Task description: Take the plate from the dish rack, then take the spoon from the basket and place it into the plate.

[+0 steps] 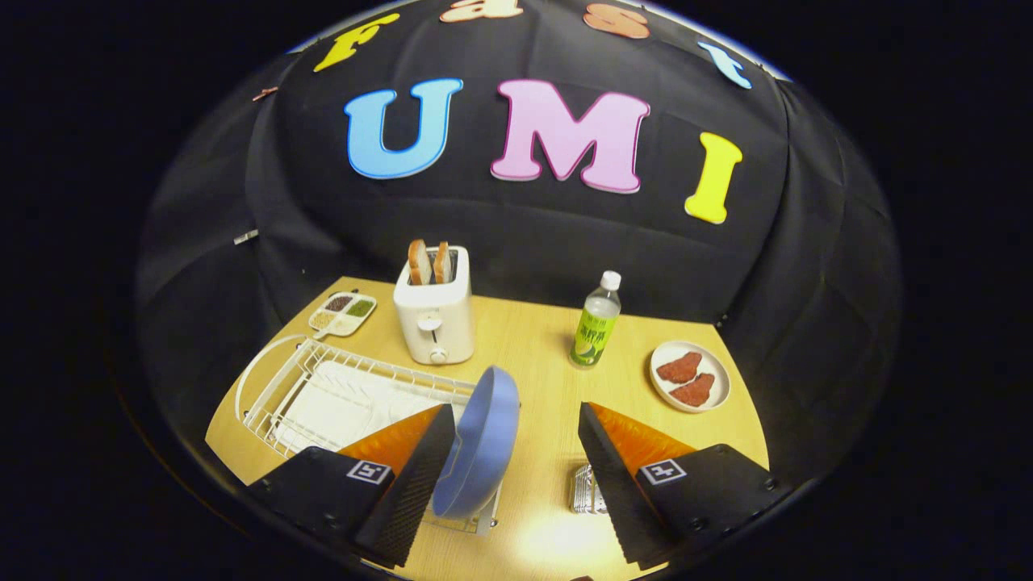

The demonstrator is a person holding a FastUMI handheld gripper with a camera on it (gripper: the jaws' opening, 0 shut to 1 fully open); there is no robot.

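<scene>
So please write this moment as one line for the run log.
stage: reaching plate | gripper: open, fingers either side of plate, no grip | plate: blue, upright in rack | spoon: not yet taken

A mock kitchen booth (black cloth wall): toaster (434,319), dish rack (339,395), wooden table (533,339).

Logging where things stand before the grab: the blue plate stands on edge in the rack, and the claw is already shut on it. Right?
Not quite. In the gripper view the blue plate does stand on edge in the rack, but the claw is open: the plate sits between its fingers, near the left one.
</scene>
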